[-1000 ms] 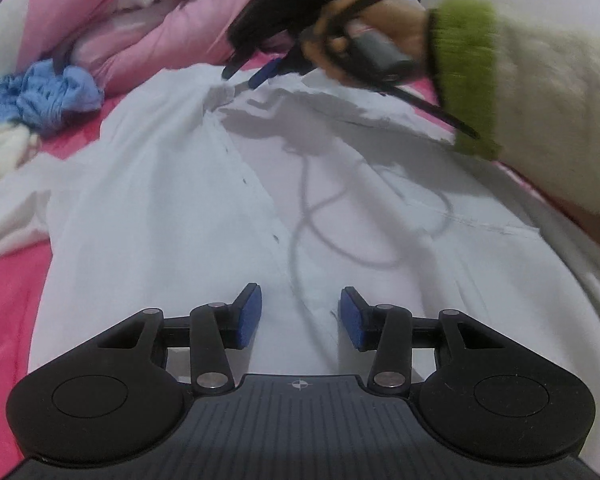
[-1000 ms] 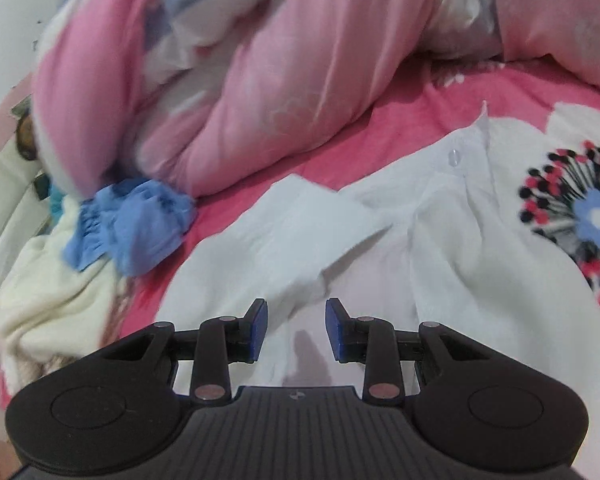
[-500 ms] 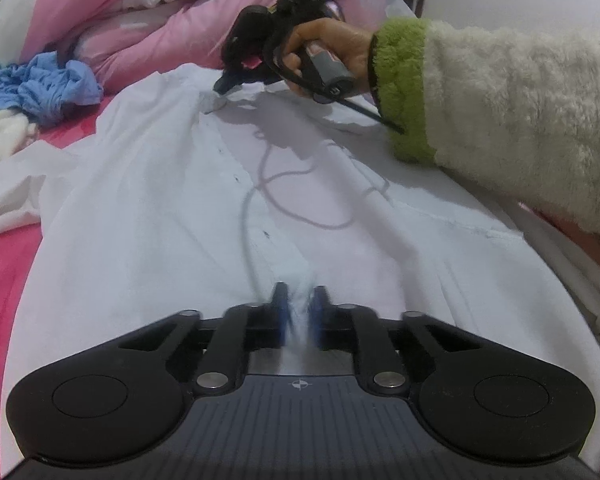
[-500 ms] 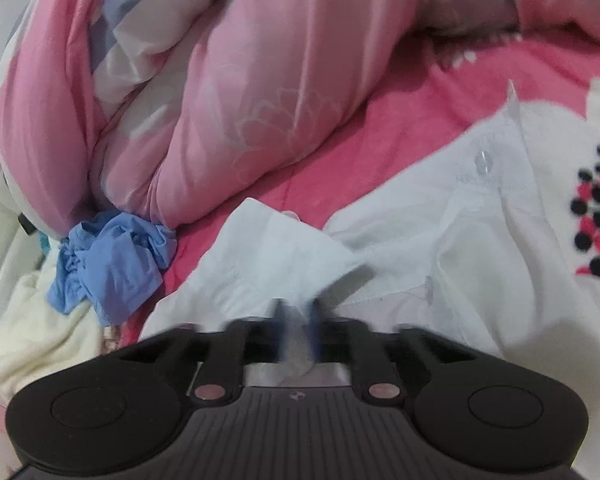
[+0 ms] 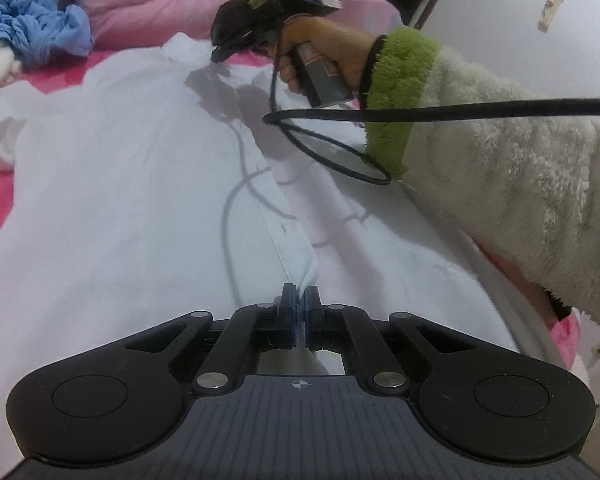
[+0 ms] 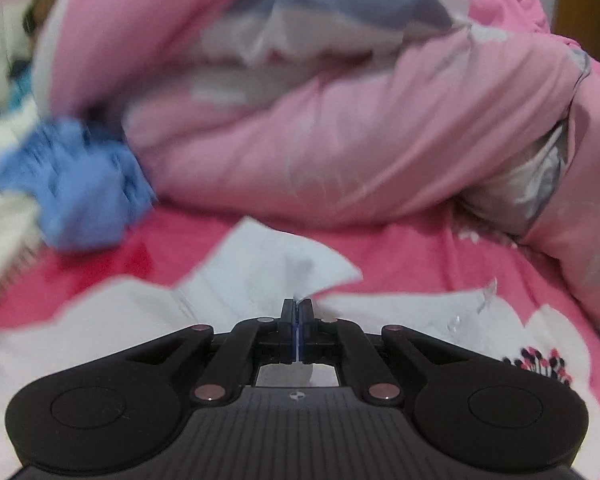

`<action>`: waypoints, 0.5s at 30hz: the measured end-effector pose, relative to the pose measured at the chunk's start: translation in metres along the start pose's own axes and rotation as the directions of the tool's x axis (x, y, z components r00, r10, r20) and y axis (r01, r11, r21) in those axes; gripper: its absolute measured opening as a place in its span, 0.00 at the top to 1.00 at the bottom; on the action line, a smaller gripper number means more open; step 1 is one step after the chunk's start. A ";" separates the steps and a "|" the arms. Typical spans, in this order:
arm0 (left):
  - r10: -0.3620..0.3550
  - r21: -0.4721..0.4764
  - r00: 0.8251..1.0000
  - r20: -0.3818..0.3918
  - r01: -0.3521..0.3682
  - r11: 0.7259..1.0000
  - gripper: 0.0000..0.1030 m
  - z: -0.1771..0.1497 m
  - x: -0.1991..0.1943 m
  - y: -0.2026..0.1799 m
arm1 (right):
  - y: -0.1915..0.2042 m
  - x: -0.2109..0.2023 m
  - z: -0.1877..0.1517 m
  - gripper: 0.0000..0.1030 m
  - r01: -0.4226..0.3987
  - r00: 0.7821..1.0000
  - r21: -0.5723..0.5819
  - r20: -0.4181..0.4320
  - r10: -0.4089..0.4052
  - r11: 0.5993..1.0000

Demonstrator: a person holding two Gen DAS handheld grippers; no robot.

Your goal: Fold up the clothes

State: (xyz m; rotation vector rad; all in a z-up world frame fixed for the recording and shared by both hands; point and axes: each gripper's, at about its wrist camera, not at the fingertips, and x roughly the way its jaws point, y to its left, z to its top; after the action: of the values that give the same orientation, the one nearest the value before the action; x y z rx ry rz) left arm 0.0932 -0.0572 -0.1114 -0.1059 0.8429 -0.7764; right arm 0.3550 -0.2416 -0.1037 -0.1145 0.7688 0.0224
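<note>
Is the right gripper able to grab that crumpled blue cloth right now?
Probably not yet. The right gripper is shut on the white button-up shirt, so it is busy. The crumpled blue cloth lies off to its left by the pink quilt, with only bare pink bedsheet between.

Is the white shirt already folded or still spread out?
Spread out: the white shirt lies flat on the bed, pinched by the left gripper and right gripper.
</note>
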 end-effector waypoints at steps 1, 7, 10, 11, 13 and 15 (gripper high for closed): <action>0.002 -0.001 1.000 -0.003 -0.002 1.000 0.99 -0.001 0.001 0.000 | 0.002 0.007 -0.004 1.00 0.016 1.000 -0.014 -0.013 -0.016 1.000; -0.003 -0.018 1.000 0.004 0.003 1.000 0.95 -0.002 0.003 0.000 | 0.010 0.029 -0.024 0.98 0.058 0.998 -0.088 0.006 -0.058 0.994; -0.034 -0.027 0.999 0.014 0.034 0.999 0.74 -0.005 -0.007 -0.002 | 0.008 0.019 -0.020 0.85 0.083 0.997 -0.091 0.003 -0.083 0.992; -0.039 -0.027 0.999 0.021 0.039 0.999 0.67 -0.006 -0.012 -0.003 | 0.003 0.014 -0.018 0.76 0.087 0.996 -0.069 0.002 -0.087 0.994; -0.035 -0.026 0.999 0.026 0.035 0.999 0.59 -0.008 -0.021 -0.006 | -0.006 0.004 -0.014 0.70 0.095 0.995 -0.026 0.000 -0.095 0.995; -0.022 -0.034 0.999 0.028 0.022 0.999 0.55 -0.012 -0.034 -0.007 | -0.021 -0.009 -0.011 0.70 0.088 0.996 0.038 -0.011 -0.088 0.995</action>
State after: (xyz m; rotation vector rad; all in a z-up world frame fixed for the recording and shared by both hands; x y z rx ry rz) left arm 0.0668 -0.0373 -0.0953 -0.1565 0.8305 -0.7796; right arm 0.3428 -0.2637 -0.1033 -0.1119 0.7721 -0.0768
